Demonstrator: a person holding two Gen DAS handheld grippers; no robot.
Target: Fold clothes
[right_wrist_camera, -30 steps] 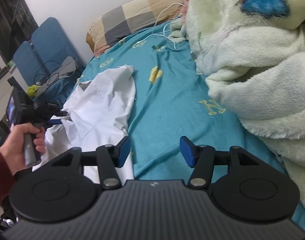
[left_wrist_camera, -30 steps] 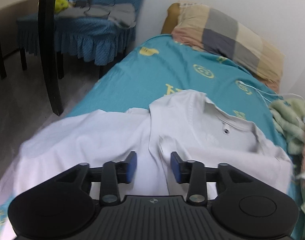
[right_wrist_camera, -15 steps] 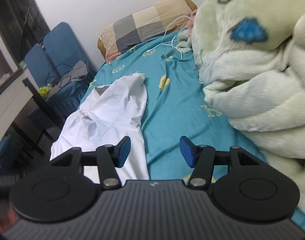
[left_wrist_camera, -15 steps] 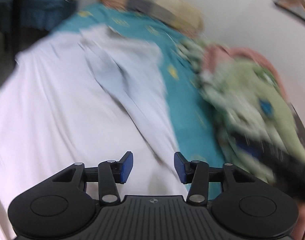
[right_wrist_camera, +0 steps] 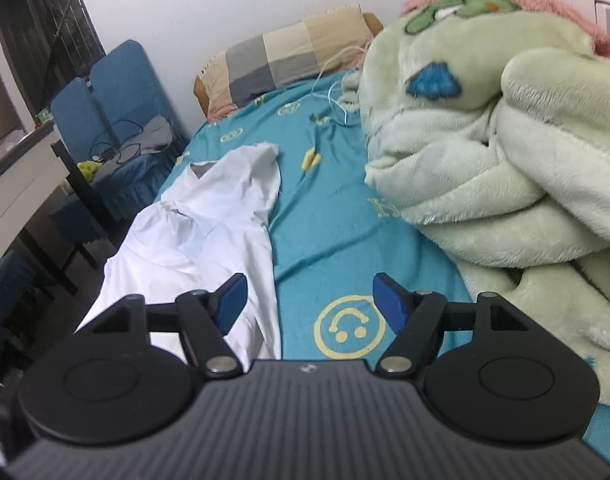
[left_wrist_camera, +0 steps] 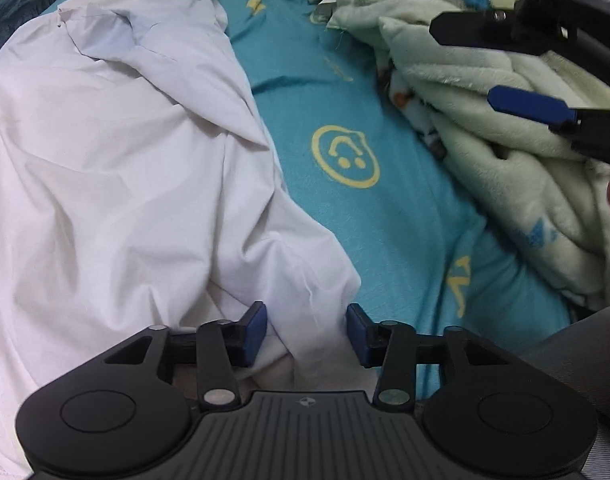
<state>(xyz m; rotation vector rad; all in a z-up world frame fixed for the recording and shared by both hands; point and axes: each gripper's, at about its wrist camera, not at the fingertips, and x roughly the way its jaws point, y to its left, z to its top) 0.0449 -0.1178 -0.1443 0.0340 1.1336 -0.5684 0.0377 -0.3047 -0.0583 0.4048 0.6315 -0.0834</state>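
Bedsheet (left_wrist_camera: pixel 385 92) holds rumpled white shirt (left_wrist_camera: pixel 125 160).

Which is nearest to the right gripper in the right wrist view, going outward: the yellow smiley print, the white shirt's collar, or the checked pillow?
From the right gripper, which is open:
1. Yellow smiley print, on the teal sheet just ahead, between the fingers.
2. White shirt's collar, farther up the bed, to the left.
3. Checked pillow, at the head of the bed against the wall.
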